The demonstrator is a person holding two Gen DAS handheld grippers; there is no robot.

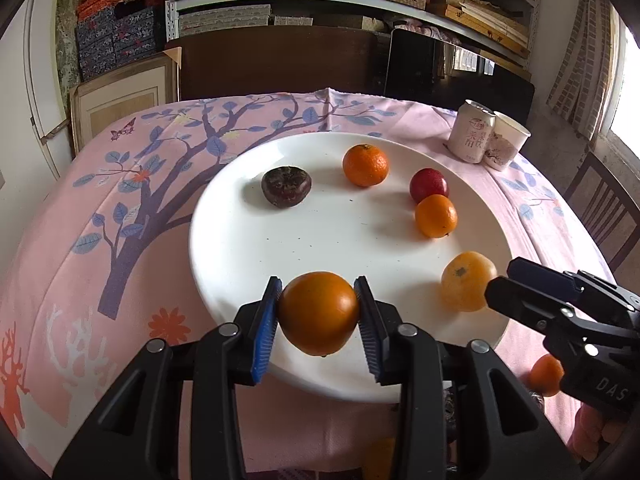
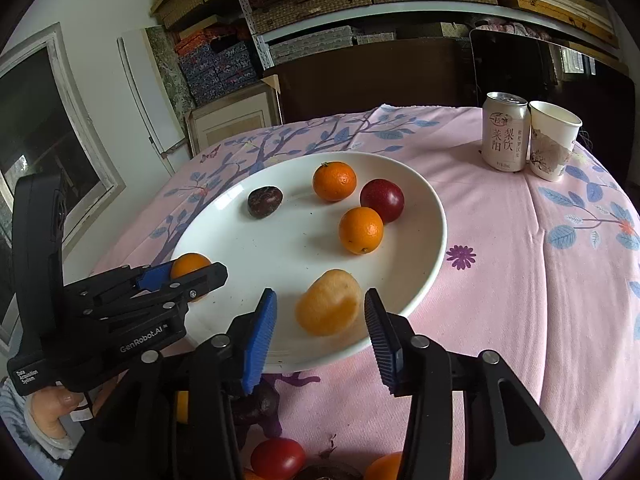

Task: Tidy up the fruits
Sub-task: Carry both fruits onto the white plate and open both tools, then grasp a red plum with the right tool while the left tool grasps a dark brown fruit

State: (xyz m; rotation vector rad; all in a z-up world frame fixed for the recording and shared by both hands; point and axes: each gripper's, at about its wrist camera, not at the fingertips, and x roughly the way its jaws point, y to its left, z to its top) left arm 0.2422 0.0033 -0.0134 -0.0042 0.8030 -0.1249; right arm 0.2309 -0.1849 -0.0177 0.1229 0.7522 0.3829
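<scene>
A white plate (image 1: 340,240) on the pink tablecloth holds a dark fruit (image 1: 286,186), two oranges (image 1: 366,165) (image 1: 436,216) and a red plum (image 1: 429,185). My left gripper (image 1: 318,284) is shut on a deep-orange round fruit (image 1: 318,312), held over the plate's near rim. In the right wrist view the plate (image 2: 260,248) has a yellow-orange fruit (image 2: 329,302) lying on it between the pads of my right gripper (image 2: 320,294). Small gaps show on both sides, so the pads do not press it. The left gripper (image 2: 196,270) reaches in from the left.
A drink can (image 2: 504,136) and a paper cup (image 2: 554,140) stand at the table's far right. More fruit lies near the front edge: a red one (image 2: 278,458), an orange one (image 2: 384,468) and a dark one (image 2: 256,404). A chair (image 1: 600,208) stands to the right.
</scene>
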